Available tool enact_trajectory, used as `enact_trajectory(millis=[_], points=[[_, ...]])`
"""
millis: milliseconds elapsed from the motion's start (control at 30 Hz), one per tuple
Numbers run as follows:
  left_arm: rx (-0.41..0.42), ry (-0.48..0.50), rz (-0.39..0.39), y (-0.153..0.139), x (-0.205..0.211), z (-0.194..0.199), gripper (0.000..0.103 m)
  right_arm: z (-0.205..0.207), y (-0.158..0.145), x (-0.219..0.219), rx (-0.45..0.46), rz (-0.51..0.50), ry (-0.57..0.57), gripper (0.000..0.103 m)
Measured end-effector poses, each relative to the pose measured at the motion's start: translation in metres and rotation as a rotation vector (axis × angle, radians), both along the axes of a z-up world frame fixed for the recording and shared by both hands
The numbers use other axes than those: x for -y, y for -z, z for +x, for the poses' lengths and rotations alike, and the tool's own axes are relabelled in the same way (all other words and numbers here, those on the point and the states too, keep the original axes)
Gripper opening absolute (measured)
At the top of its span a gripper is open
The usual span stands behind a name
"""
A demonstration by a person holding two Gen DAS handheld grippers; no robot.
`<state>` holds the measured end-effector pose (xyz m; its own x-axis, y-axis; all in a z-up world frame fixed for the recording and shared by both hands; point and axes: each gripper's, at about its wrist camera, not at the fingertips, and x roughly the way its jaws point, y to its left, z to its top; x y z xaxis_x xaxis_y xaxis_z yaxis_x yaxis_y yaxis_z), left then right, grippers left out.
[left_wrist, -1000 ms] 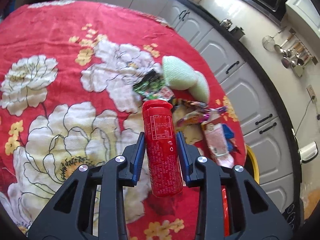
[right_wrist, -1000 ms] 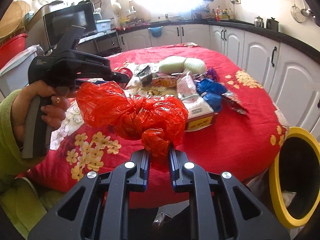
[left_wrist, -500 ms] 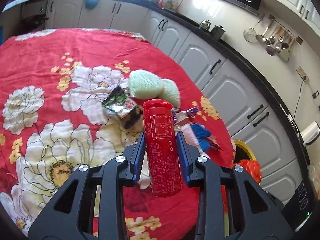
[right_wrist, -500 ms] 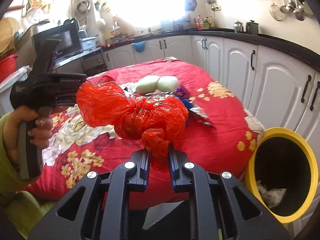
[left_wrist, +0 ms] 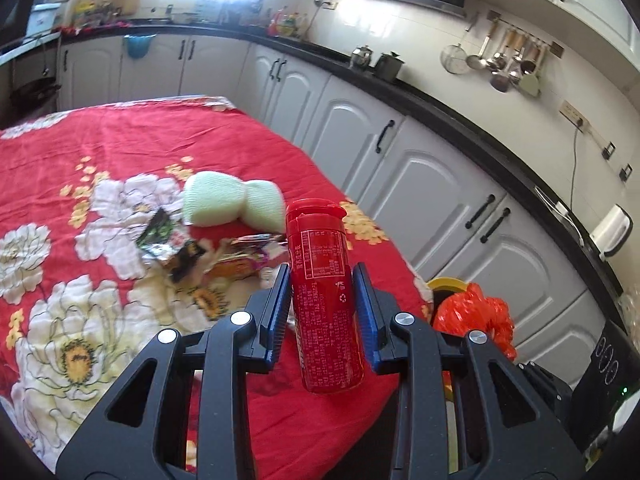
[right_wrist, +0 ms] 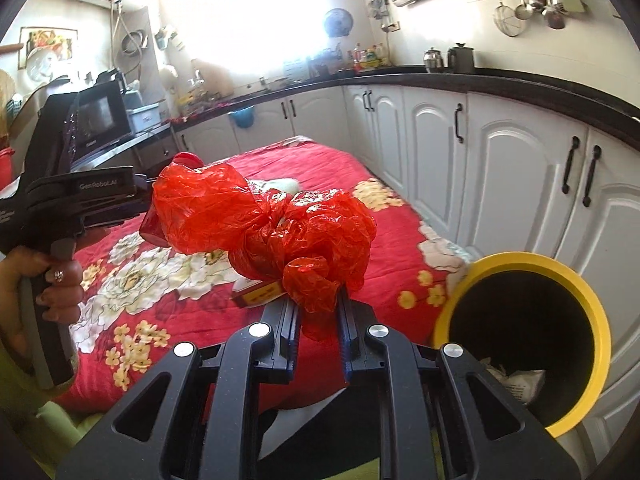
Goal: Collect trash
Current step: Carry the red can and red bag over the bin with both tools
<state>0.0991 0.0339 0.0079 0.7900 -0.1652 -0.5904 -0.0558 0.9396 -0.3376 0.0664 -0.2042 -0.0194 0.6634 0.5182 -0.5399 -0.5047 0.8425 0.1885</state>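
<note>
The left gripper (left_wrist: 322, 312) clamps a red cylindrical container (left_wrist: 325, 296) upright between its blue pads, held above a table covered in a red floral cloth (left_wrist: 120, 140) strewn with snack wrappers (left_wrist: 176, 240). The right gripper (right_wrist: 318, 328) pinches a crumpled red plastic bag (right_wrist: 264, 224) in nearly closed jaws, beside a yellow-rimmed black bin (right_wrist: 516, 258) at the table's edge, with paper scraps inside.

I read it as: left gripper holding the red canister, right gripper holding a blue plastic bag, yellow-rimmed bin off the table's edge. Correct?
One thing is off: the bag is red, not blue. The right wrist view shows the right gripper shut on a crumpled red plastic bag. The rest stands: the left gripper is clamped on the red canister, and the yellow-rimmed bin sits off the table's edge.
</note>
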Motion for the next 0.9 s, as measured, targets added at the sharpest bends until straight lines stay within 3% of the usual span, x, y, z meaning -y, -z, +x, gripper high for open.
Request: enact_trajectory(millis=[900], points=[[0.045, 0.188, 0.061, -0.007, 0.098, 0.025, 0.024, 0.014, -0.01, 0.089, 0.017, 0.057, 0.207, 0.015]])
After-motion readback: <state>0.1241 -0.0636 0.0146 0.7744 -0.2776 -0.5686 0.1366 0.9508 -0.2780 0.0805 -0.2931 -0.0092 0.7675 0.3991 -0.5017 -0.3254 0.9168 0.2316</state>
